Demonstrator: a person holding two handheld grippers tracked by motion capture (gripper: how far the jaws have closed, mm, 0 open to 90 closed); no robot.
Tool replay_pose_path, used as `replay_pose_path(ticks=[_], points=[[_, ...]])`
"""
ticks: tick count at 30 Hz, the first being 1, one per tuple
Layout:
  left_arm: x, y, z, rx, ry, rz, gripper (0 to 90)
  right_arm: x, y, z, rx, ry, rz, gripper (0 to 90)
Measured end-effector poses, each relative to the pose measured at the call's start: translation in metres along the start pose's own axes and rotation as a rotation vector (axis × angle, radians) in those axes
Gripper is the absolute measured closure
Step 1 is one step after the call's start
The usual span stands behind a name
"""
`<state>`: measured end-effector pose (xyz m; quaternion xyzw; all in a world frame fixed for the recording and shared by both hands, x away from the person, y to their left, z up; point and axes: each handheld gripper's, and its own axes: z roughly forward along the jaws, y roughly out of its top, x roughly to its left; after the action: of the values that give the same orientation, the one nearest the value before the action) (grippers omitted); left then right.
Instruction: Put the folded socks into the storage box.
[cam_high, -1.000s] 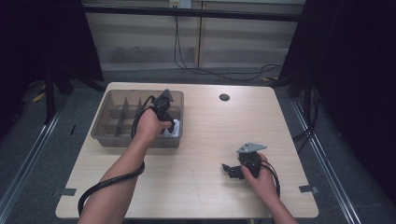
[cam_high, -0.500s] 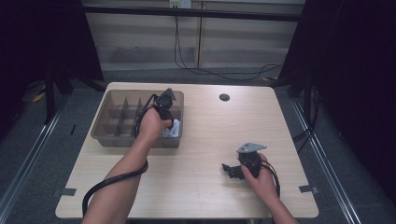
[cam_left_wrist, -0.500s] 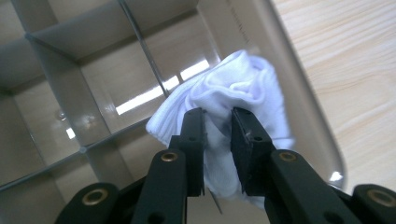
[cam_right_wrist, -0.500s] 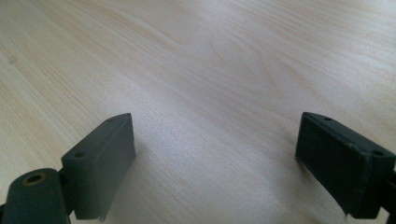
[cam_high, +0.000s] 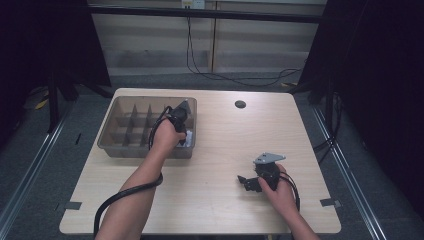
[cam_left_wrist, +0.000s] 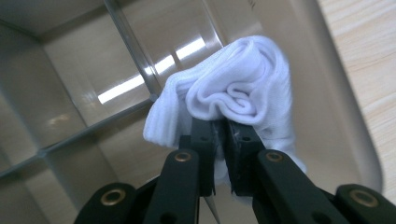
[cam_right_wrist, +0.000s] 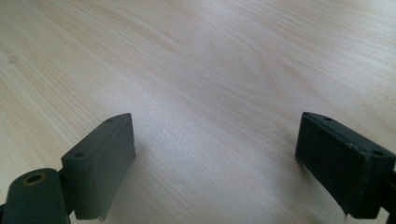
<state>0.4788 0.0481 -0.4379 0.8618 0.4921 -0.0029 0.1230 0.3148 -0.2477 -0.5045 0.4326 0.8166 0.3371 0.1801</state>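
A rolled white sock (cam_left_wrist: 243, 93) lies in the near right compartment of a clear divided bin (cam_high: 145, 98), and it peeks out beside the hand as a white patch (cam_high: 187, 142). My left gripper (cam_left_wrist: 220, 129) reaches down into that compartment (cam_high: 183, 136). Its jaws have just been closing and now pinch a fold of the sock between the pads. My right gripper (cam_high: 246, 183) rests low over the table at the front right. It stands open (cam_right_wrist: 215, 135) with bare wood between its jaws.
The bin sits at the table's (cam_high: 220, 150) back left, with thin dividers (cam_left_wrist: 130, 51) forming several compartments. A black round grommet (cam_high: 240, 104) is set in the tabletop near the far edge. The left gripper's cable (cam_high: 125, 192) trails along the forearm.
The left hand has sunk a little deeper into the bin's near right compartment. The right hand has kept still.
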Motion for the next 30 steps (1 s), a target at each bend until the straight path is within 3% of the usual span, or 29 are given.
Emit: replay_pose_path(ticks=[4,13,26,30], points=[[0.0,-0.001,0.008,0.005,0.001,-0.002,84.3,0.0,0.0,0.0,0.001,-0.002,-0.002,11.6],[0.001,-0.001,0.007,0.006,-0.005,-0.005,84.3,0.0,0.0,0.0,0.002,-0.002,0.0,11.6],[0.004,-0.001,-0.015,-0.017,-0.017,-0.02,86.3,0.0,0.0,0.0,0.002,-0.002,0.0,11.6],[0.003,0.005,-0.029,-0.062,-0.007,-0.012,87.3,0.0,0.0,0.0,0.001,-0.002,-0.003,11.5]])
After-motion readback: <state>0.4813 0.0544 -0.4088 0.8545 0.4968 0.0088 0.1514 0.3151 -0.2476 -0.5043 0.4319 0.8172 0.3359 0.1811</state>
